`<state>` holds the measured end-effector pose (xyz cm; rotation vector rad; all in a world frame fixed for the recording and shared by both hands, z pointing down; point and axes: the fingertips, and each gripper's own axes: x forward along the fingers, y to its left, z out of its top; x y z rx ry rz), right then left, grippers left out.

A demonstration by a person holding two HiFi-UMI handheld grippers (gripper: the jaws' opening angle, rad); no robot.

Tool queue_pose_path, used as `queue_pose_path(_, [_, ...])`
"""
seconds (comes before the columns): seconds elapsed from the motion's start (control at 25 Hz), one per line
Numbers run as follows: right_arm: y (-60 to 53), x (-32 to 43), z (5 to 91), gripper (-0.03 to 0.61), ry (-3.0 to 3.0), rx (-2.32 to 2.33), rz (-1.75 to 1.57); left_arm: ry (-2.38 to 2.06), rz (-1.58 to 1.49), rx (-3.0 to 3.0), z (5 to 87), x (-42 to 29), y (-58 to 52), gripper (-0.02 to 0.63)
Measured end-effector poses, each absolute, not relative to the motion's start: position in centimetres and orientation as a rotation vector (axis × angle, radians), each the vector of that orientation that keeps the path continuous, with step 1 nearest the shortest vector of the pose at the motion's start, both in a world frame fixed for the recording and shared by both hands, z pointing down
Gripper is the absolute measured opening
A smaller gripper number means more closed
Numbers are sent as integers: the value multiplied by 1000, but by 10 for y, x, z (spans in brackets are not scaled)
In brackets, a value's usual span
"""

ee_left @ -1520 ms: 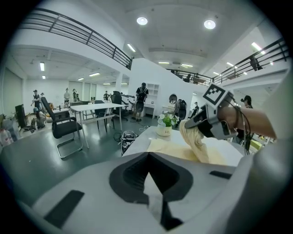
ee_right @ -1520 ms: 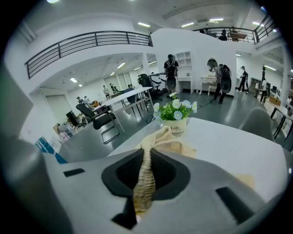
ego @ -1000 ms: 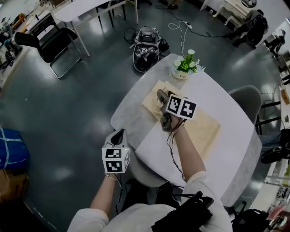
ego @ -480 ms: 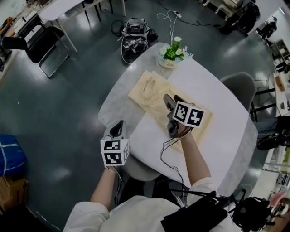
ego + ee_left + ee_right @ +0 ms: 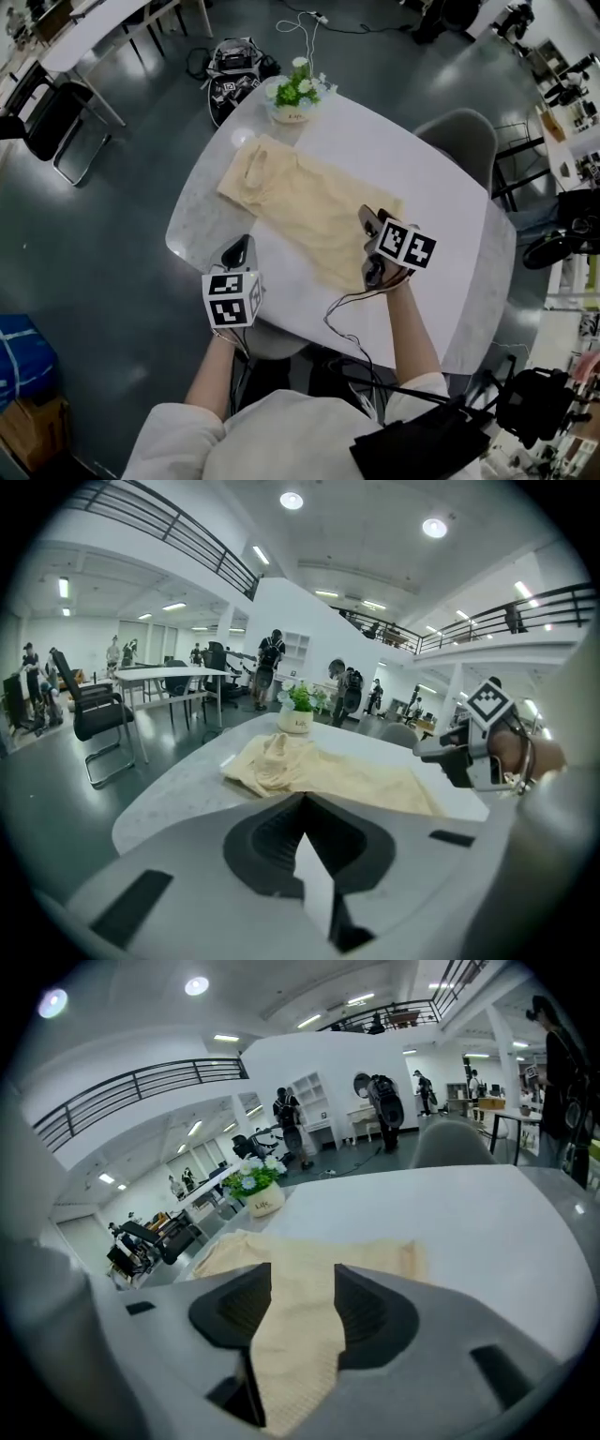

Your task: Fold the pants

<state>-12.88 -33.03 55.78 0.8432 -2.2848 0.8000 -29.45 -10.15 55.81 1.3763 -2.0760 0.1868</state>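
Cream pants [image 5: 300,211] lie spread out diagonally on the white table [image 5: 422,178], with the waist at the far left and the leg ends at the near right. My right gripper [image 5: 366,247] hovers over the leg ends, open. Its jaws have just been closing a little. In the right gripper view [image 5: 302,1271] the cloth [image 5: 375,1252] shows in the gap between the jaws, and the pads are not pressing on it. My left gripper [image 5: 239,249] is at the table's near left edge, beside the pants, shut and holding nothing. From the left gripper [image 5: 302,799] view the pants [image 5: 328,775] lie ahead.
A potted plant [image 5: 292,98] stands at the table's far edge, just beyond the waist. A grey chair [image 5: 459,141] is at the far right side. A bag [image 5: 232,75] lies on the floor behind the table, and black chairs [image 5: 47,122] are at far left. A cable hangs from my right gripper.
My right gripper has moved along the pants from the waist area to the leg ends at the near right. The left gripper has shifted along the table's near left edge.
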Motion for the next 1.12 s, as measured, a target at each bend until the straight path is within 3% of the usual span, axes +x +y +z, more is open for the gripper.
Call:
queue_pose_path(0.48, [-344,10,612,176,-2144,984,912,-1978,253,1464,583,-197,-143,2])
queue_pose_path(1.12, [-337,-1,669,164,-2113,833,980,-1985,302,1401,615,-170,-149,2])
